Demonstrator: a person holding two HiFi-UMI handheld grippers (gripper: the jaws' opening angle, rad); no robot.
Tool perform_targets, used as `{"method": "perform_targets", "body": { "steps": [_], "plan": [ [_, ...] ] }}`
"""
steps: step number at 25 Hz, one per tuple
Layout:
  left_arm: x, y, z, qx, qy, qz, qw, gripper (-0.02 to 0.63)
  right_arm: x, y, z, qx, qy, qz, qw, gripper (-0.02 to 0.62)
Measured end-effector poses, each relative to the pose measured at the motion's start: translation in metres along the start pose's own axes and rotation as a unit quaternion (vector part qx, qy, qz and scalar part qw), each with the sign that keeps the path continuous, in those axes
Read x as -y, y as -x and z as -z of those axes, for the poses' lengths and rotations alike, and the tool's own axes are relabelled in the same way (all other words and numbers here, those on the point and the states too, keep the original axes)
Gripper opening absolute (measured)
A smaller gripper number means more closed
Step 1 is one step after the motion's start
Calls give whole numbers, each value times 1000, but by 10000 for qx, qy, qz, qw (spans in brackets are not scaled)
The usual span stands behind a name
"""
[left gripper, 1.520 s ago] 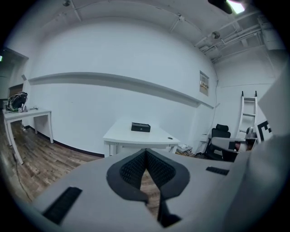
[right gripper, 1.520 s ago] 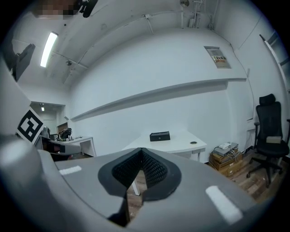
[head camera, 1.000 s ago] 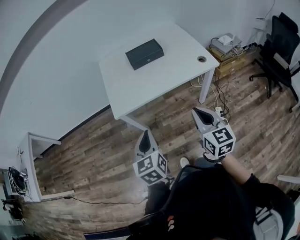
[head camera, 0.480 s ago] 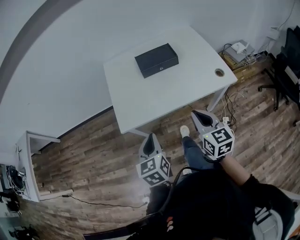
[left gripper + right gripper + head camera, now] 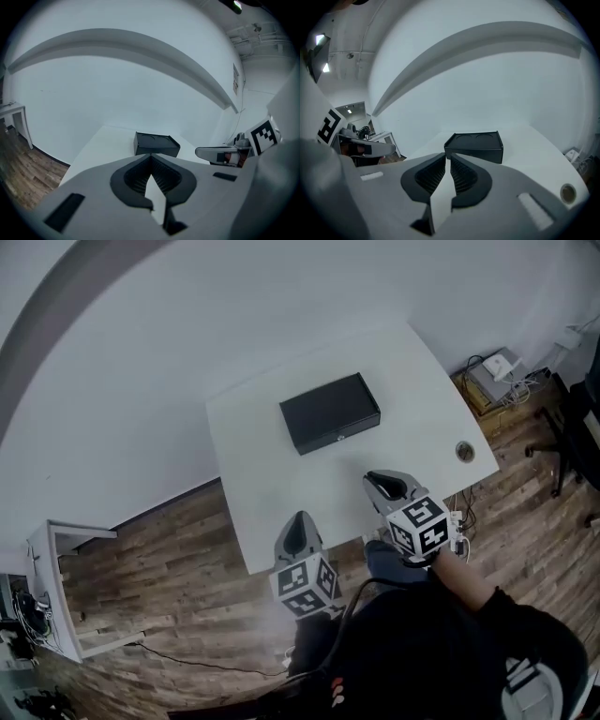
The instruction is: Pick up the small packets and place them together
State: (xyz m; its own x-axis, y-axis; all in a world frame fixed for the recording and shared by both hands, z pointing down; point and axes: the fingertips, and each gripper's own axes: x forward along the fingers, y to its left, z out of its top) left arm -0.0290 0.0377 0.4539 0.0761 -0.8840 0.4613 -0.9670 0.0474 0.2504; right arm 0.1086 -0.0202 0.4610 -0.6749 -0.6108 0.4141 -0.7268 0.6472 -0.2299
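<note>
No small packets show in any view. A black box [image 5: 330,413] lies shut near the back of the white table [image 5: 267,484]; it also appears ahead of both grippers [image 5: 156,144] [image 5: 475,146]. My left gripper [image 5: 298,519] [image 5: 150,156] hovers at the table's near edge, shut and empty. My right gripper [image 5: 380,479] [image 5: 447,157] is over the table's front right part. Its jaws are opening, a narrow slit shows between the pads, and nothing is in it. Each gripper sees the other: the right gripper [image 5: 220,153] and the left gripper [image 5: 370,149].
A round cable hole [image 5: 465,451] [image 5: 568,191] sits at the table's right corner. On the wooden floor to the right are a cardboard box with devices [image 5: 497,371], cables and an office chair [image 5: 586,409]. A small white side table [image 5: 56,549] stands at the left.
The person has stepped toward the table, so it now fills more of the head view. Both grippers have come from over the floor to the table's near edge.
</note>
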Motion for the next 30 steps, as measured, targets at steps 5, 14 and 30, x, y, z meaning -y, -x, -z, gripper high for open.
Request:
{"method": "perform_targets", "body": {
  "steps": [5, 14, 30],
  "plan": [
    [-4, -53, -26, -149, -87, -116, 9998, -2, 42, -55, -18, -317, -124, -45, 9994, 64],
    [-15, -102, -41, -384, 71, -118, 9992, -2, 70, -136, 19, -1211, -408, 217, 9916, 129],
    [-46, -152, -61, -843, -232, 506, 9949, -2, 101, -195, 54, -1859, -579, 1371, 9712, 133]
  ]
}}
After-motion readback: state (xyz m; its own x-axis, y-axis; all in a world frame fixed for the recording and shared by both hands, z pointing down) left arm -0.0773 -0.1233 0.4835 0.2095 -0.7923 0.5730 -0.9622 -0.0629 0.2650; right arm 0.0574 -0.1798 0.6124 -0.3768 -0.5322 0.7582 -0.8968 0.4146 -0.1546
